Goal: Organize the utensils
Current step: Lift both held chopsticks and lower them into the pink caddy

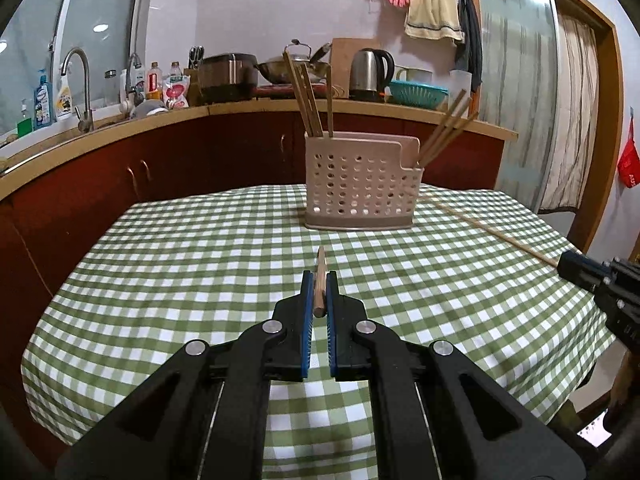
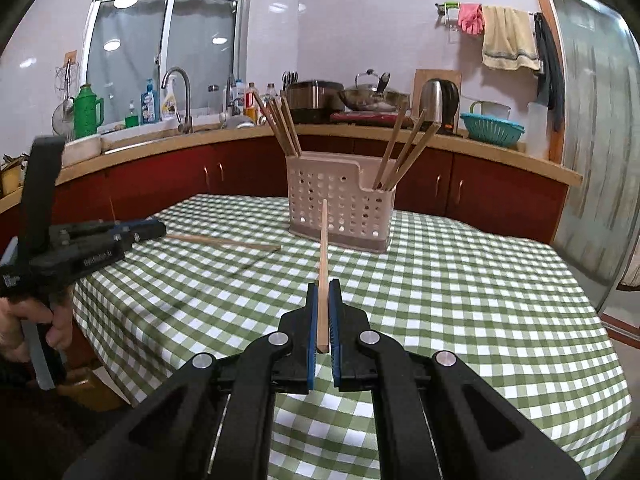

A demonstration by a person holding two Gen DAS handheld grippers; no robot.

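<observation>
chopsticks: one clamped in each gripper, left and right, axes pointing ahead | holder straight ahead near table's far edge | left looks nearer | next: lift, tip in

Green-white checked tablecloth, beige holder

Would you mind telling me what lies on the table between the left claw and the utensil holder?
Only bare checked tablecloth, as the left wrist view shows; the left claw grips a chopstick pointing toward the holder.
</observation>
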